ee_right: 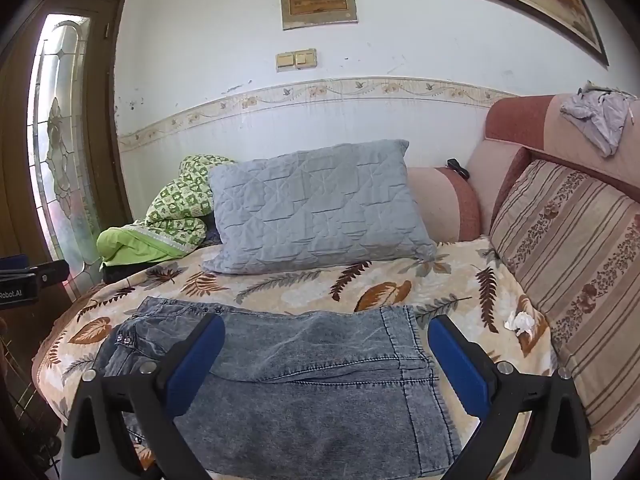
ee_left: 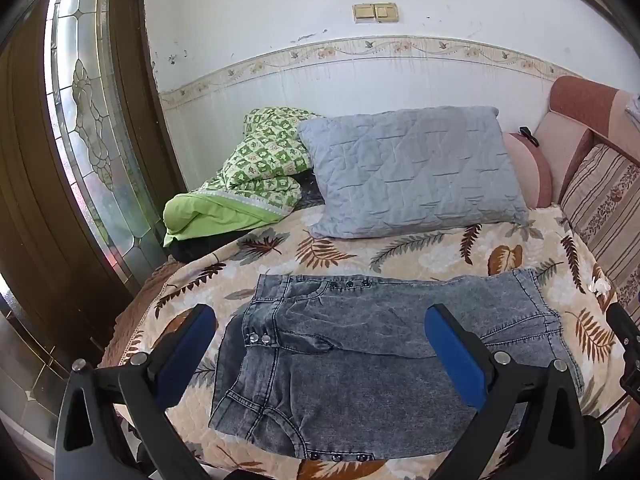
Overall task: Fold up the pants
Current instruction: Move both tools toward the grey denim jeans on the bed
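Left wrist view: folded pants [ee_left: 360, 352] lie beyond both grippers' spread, empty jaws.

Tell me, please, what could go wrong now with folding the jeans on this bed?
1. The jeans lie in loose, uneven layers; a pinch by either open gripper, left or right, may catch only the top one.
2. The soft bedspread may be pinched too.
3. The near edge could slide off the bed.
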The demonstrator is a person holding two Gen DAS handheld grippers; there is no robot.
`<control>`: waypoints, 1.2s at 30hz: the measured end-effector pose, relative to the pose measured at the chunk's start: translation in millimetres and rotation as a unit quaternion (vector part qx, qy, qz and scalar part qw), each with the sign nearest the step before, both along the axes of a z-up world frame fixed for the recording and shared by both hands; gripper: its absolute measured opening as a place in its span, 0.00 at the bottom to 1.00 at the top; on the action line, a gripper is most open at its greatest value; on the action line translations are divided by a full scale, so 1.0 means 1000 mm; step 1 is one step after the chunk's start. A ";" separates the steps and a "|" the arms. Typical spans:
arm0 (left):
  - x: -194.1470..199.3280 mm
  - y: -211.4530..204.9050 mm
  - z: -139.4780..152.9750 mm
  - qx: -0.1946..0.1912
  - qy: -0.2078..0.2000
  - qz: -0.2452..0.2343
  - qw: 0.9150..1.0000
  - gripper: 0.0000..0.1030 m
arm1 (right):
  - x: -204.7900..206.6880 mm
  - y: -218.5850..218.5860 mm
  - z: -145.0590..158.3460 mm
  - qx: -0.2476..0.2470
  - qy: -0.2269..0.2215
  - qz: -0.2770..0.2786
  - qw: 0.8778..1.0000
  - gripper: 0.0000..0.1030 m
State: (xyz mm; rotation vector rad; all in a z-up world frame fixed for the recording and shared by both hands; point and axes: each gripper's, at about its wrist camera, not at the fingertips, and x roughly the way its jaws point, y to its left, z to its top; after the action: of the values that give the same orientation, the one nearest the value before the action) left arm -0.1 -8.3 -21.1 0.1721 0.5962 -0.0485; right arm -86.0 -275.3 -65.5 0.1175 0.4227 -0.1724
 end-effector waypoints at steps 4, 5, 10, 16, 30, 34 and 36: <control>0.002 -0.003 -0.003 0.004 0.004 0.000 1.000 1.00 | 0.001 -0.001 -0.001 0.003 0.001 -0.002 1.000 1.00; 0.002 -0.003 -0.004 0.005 0.005 0.000 1.000 1.00 | 0.001 -0.001 -0.002 0.004 0.003 -0.002 1.000 1.00; 0.004 -0.005 -0.006 0.008 0.007 0.000 1.000 1.00 | 0.003 -0.006 -0.006 0.006 0.008 -0.002 1.000 1.00; 0.008 -0.005 -0.010 0.010 0.012 0.000 1.000 1.00 | 0.006 -0.010 -0.011 0.011 0.015 -0.004 1.000 1.00; 0.032 -0.004 -0.030 0.019 0.033 0.012 0.999 1.00 | 0.026 -0.018 -0.023 0.025 0.020 -0.011 0.999 1.00; 0.051 0.003 -0.047 0.027 0.050 0.021 0.998 1.00 | 0.041 -0.029 -0.029 0.029 0.027 -0.022 0.999 1.00; 0.066 0.009 -0.059 0.036 0.064 0.024 0.997 1.00 | 0.054 -0.042 -0.034 0.040 0.034 -0.029 0.998 1.00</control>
State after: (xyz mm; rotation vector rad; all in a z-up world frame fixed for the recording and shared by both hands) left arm 66.2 0.7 -80.3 0.2258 0.7300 0.0091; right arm -32.4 -317.3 -100.0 0.2031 0.4943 -0.2174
